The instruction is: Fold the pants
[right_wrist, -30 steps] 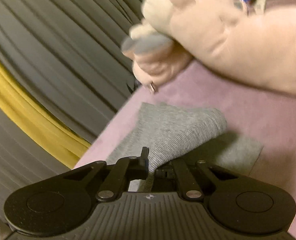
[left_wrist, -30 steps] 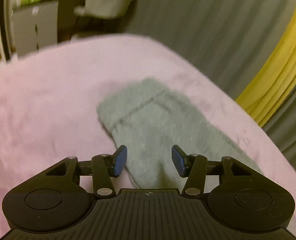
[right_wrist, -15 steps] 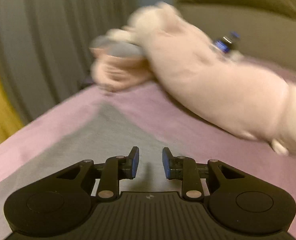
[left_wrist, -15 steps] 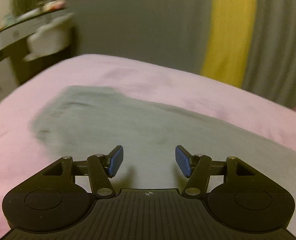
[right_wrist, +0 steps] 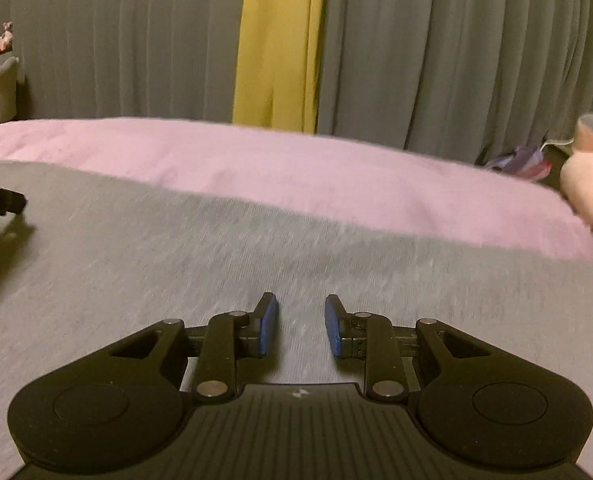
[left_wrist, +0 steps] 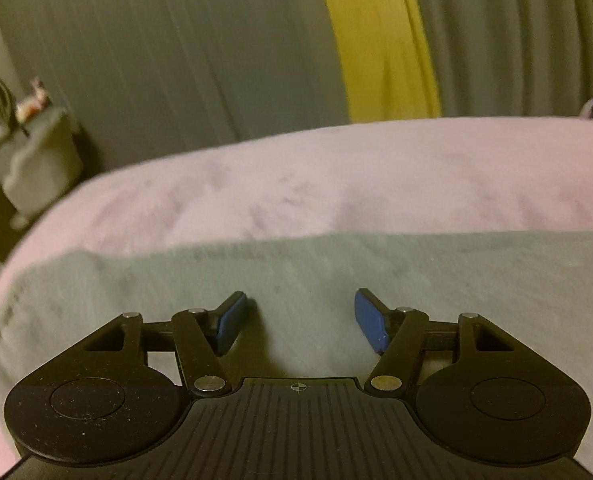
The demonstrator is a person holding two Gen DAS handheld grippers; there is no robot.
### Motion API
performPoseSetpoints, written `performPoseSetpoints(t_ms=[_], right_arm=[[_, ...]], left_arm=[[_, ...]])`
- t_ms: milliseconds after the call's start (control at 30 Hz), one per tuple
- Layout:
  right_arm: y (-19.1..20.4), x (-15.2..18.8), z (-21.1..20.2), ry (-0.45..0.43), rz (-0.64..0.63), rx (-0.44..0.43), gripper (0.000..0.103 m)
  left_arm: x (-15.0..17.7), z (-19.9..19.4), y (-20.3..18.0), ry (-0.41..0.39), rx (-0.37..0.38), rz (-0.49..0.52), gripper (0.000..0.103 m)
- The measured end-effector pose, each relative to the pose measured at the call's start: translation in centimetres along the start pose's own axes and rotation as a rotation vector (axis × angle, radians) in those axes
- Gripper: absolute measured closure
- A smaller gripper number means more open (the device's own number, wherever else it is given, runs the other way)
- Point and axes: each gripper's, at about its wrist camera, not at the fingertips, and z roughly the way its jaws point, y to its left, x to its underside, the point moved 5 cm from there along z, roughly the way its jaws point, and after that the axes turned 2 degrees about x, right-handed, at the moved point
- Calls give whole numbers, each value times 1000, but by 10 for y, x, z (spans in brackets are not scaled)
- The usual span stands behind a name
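Note:
Grey pants (left_wrist: 416,272) lie spread flat across a pink blanket (left_wrist: 336,184) on a bed. My left gripper (left_wrist: 300,300) hovers low over the cloth near its left end. Its jaws are opening, and only flat fabric lies beneath the blue pads (left_wrist: 370,320). In the right wrist view the pants (right_wrist: 176,248) fill the foreground. My right gripper (right_wrist: 301,300) stands over them, open by a narrow gap with no cloth pinched between its pads (right_wrist: 268,328).
Grey curtains with a yellow strip (right_wrist: 276,40) hang behind the bed's far edge. A pink plush toy (right_wrist: 588,184) lies at the right. A white chair (left_wrist: 36,168) stands off the bed's left corner. A black tool part (right_wrist: 0,202) pokes in over the pants at the left.
My right gripper let go of the grey fold it pinched and opened. Both views rolled and swung toward the curtains. My left jaws widened. The pants now lie flat.

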Motion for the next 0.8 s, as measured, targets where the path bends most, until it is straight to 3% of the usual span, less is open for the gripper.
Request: performPoseSetpoints(t_ms=[67,133,267,333,433,500,600,667,700,800], right_arm=[[-17,-2,1,-5,44,81,78],[-57,0,3,11,137,175,77],[-142,13,-22,57,362,379,78],[-179,29,-51,65,499,361,78],[-210,61,-85,32,687,137,78],[-221,82,-96,67,731,98,77],[-244,105,-115,68,784,232,78],[-267,119,-137,42,863,420,78],[-274,123,-144,33,890,458,78],[-283,132,-157,7,988,423,77]], left_arm=[[-8,0,6,17,17,-21,38],[-11,-7,14,40,43,-42,43],[1,-34,29,62,67,-27,43],[14,-51,37,71,79,-13,43],[37,-72,48,87,117,-67,43],[51,-78,52,103,128,-102,43],[67,-82,54,127,73,-146,43],[75,-83,57,142,47,-190,43],[79,-84,57,154,35,-202,44],[86,-97,53,144,62,-226,46]])
